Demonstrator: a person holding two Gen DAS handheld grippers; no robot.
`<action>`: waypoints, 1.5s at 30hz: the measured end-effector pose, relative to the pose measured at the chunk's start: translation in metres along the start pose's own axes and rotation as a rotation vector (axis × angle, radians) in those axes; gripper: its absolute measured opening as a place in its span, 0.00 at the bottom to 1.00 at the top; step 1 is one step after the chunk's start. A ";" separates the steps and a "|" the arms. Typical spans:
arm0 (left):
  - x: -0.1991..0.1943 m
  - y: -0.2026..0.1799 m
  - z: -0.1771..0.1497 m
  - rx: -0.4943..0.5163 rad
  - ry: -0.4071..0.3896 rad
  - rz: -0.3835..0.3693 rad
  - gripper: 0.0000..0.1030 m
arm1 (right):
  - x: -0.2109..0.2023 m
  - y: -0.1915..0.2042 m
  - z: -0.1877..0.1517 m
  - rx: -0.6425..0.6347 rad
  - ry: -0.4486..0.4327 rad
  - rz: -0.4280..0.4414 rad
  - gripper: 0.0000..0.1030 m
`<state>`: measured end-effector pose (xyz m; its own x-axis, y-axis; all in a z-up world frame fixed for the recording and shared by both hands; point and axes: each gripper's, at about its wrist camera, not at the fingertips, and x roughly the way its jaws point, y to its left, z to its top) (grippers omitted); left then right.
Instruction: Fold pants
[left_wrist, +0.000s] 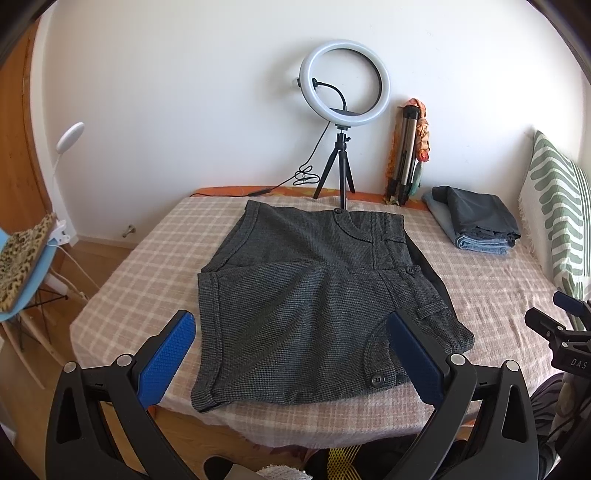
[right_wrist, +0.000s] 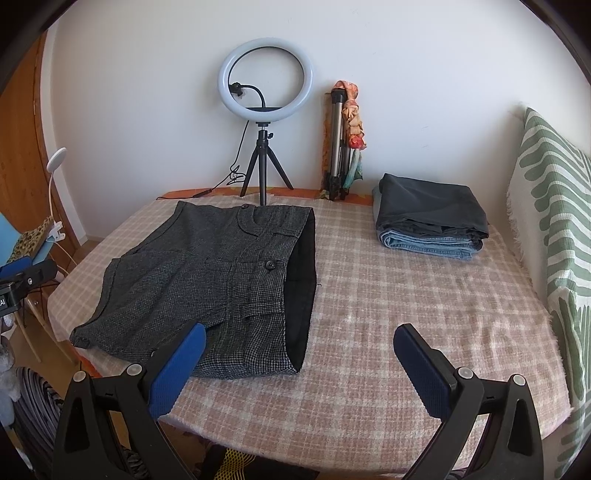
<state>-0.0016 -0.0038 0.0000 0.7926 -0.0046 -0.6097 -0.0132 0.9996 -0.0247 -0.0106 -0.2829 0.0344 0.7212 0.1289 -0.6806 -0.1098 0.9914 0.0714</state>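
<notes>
Grey tweed short pants (left_wrist: 306, 295) lie flat on the checked bed cover (left_wrist: 147, 266), waistband to the right with its black lining showing, leg hems to the left. They also show in the right wrist view (right_wrist: 207, 280). My left gripper (left_wrist: 291, 345) is open and empty, held above the near part of the pants. My right gripper (right_wrist: 299, 356) is open and empty, above the near right corner of the pants by the waistband; it also shows at the right edge of the left wrist view (left_wrist: 561, 317).
A stack of folded clothes (right_wrist: 428, 218) lies at the back right. A ring light on a tripod (right_wrist: 264, 110) and a folded tripod (right_wrist: 341, 147) stand at the back. A striped cushion (right_wrist: 554, 229) lines the right side. A chair (left_wrist: 26, 266) stands left of the bed.
</notes>
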 end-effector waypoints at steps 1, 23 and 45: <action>0.000 0.000 0.000 -0.004 -0.006 -0.002 1.00 | 0.000 0.000 0.000 0.000 0.000 0.000 1.00; 0.017 0.033 -0.022 -0.030 0.123 -0.040 1.00 | 0.009 -0.003 -0.001 -0.086 0.009 -0.004 0.99; 0.046 0.058 -0.058 0.244 0.379 -0.152 0.50 | 0.072 0.081 -0.048 -0.793 0.109 0.198 0.72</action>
<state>-0.0009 0.0522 -0.0755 0.4954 -0.1156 -0.8609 0.2651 0.9639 0.0231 -0.0003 -0.1943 -0.0434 0.5719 0.2563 -0.7793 -0.7079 0.6343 -0.3109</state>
